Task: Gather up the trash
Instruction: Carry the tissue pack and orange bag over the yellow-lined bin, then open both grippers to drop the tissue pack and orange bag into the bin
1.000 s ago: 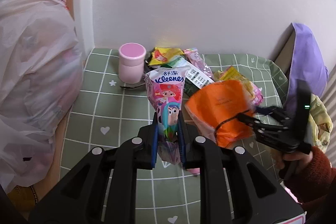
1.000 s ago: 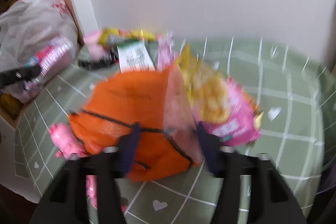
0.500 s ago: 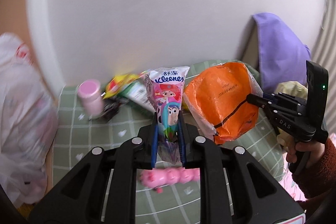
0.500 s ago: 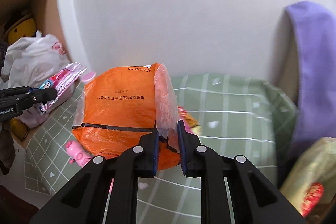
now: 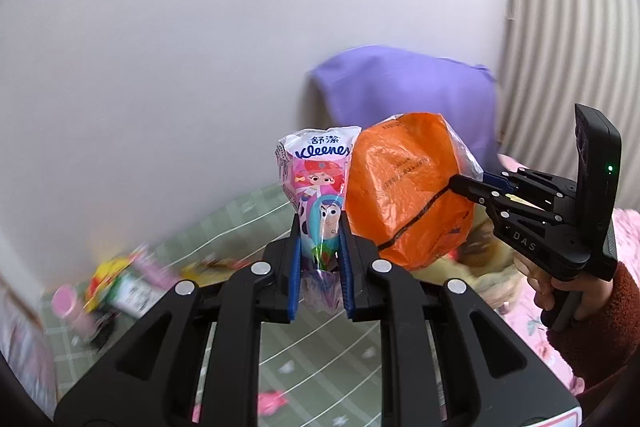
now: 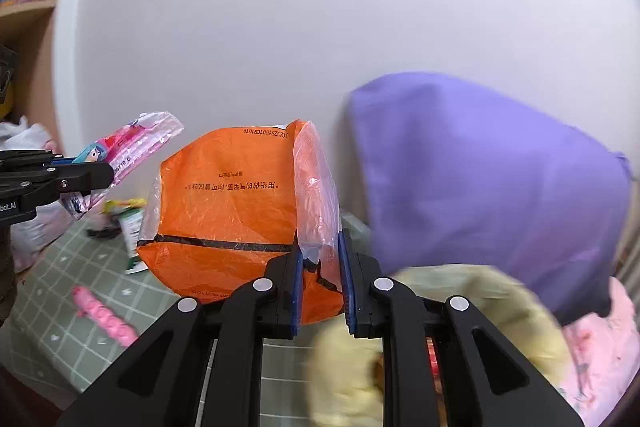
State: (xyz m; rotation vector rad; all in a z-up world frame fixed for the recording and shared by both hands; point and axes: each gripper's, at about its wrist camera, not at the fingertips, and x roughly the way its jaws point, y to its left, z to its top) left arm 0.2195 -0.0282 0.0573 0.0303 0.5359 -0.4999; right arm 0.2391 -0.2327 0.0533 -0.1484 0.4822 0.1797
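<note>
My left gripper (image 5: 320, 247) is shut on a Kleenex tissue packet (image 5: 316, 183) with cartoon figures, held upright in the air; the packet also shows in the right wrist view (image 6: 128, 151). My right gripper (image 6: 319, 255) is shut on the edge of an orange plastic bag (image 6: 224, 211), lifted above the green checked cloth (image 6: 60, 287). In the left wrist view the orange bag (image 5: 404, 195) hangs just right of the packet, with the right gripper (image 5: 460, 183) at its right edge.
Several snack wrappers (image 5: 128, 283) and a pink cup (image 5: 68, 303) lie blurred at the lower left. A pink toy (image 6: 104, 319) lies on the cloth. A purple cushion (image 6: 480, 187) leans on the white wall, with yellow (image 6: 480, 307) and pink fabric below it.
Both grippers have swung right and upward with their loads. The wrappers and cup have slid to the lower left of the view; the purple cushion now fills the middle.
</note>
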